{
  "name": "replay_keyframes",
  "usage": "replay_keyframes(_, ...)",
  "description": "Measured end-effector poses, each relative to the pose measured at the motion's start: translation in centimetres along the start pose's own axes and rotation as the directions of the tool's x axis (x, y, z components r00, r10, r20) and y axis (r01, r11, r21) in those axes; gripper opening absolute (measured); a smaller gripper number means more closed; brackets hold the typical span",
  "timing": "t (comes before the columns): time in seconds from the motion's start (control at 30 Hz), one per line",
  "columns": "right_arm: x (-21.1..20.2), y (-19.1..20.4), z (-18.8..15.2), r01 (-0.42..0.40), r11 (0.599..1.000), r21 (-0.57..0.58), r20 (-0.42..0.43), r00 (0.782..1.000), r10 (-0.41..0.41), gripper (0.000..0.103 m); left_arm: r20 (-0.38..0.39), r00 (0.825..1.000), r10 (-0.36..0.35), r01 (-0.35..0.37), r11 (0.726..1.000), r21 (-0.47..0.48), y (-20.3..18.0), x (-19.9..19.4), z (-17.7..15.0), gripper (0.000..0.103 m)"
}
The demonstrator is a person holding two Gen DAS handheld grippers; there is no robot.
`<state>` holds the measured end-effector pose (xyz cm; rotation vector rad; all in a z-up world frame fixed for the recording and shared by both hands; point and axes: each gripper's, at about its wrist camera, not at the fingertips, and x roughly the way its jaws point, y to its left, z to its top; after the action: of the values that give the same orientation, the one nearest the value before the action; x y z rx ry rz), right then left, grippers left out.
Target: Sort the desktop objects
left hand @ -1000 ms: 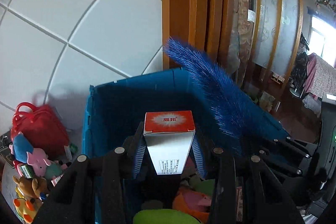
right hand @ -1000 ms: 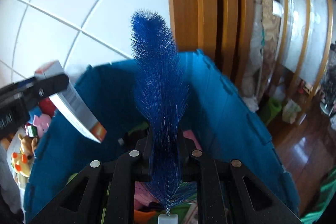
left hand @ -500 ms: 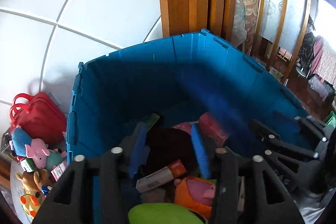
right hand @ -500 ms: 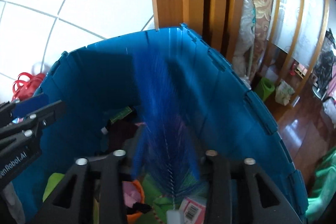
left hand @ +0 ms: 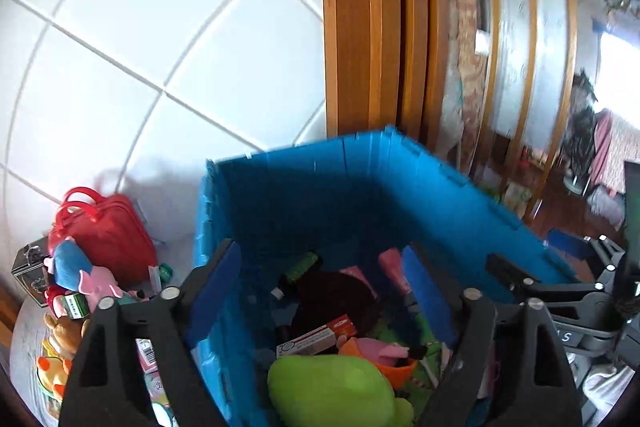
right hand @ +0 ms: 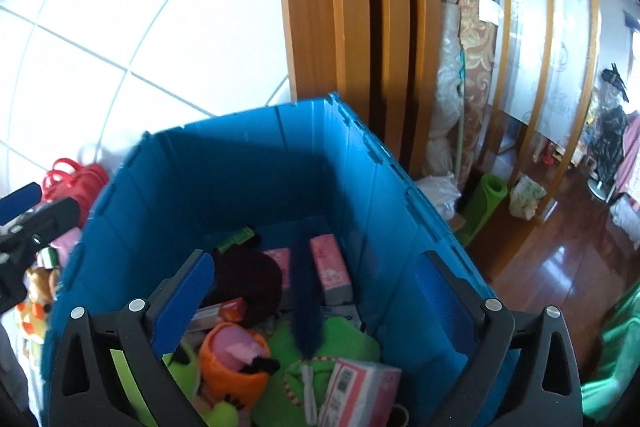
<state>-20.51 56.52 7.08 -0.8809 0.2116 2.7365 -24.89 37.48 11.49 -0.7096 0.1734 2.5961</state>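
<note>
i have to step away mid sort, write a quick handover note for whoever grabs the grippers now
Left gripper: open, empty, jaws just opened.
Right gripper: open, empty, jaws just opened.
Both hang over the blue crate.
Done: the red-and-white box and the blue brush lie loose in the crate among plush toys and pink boxes.
Left: plush toys, small boxes and a red bag sit outside the crate on its left. Fetch those next.

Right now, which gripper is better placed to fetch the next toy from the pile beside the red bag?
Left. The left gripper hangs open beside the toy pile by the red bag; the right gripper is over the blue bin.
</note>
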Motion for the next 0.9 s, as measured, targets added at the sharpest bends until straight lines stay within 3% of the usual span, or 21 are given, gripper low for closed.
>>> replay_keyframes(0.03,-0.9,0.2,-0.4,-0.006,1.000,0.000,0.014,1.000,0.006,0.103,0.025,1.000,0.005,-0.005,1.000,-0.004,0.1,-1.1,-0.3,0.101)
replay_keyframes(0.07,-1.8,0.3,-0.8,-0.014,1.000,-0.001,0.028,1.000,0.014,0.103,0.049,0.999,0.015,-0.015,1.000,-0.006,0.3,-2.2,-0.7,0.103)
replay_keyframes(0.13,-3.9,1.0,-1.9,-0.029,1.000,-0.009,0.066,0.997,0.030,0.103,0.113,0.992,0.052,-0.051,0.999,-0.015,0.5,-4.9,-2.0,0.103)
replay_keyframes(0.23,-6.7,2.4,-3.8,-0.025,0.999,-0.031,0.124,0.992,0.028,0.103,0.146,0.984,0.101,-0.099,0.995,-0.022,0.7,-7.3,-3.9,0.103)
replay_keyframes(0.3,-8.5,3.2,-5.0,-0.001,0.999,-0.045,0.164,0.986,0.008,0.103,0.138,0.984,0.116,-0.112,0.993,-0.037,1.0,-8.4,-5.1,0.103)
replay_keyframes(0.5,-11.9,5.2,-8.3,0.060,0.996,-0.071,0.227,0.973,-0.043,0.103,0.093,0.994,0.057,-0.049,0.995,-0.084,2.3,-10.2,-8.2,0.103)
replay_keyframes(0.7,-14.4,7.2,-11.5,0.049,0.997,-0.061,0.212,0.977,-0.035,0.103,0.056,0.998,0.031,-0.026,0.996,-0.083,4.2,-13.3,-12.0,0.103)
replay_keyframes(0.9,-17.1,10.4,-14.2,0.091,0.994,-0.067,0.183,0.980,-0.077,0.103,0.061,0.998,0.035,-0.030,0.996,-0.083,6.1,-16.7,-14.4,0.103)
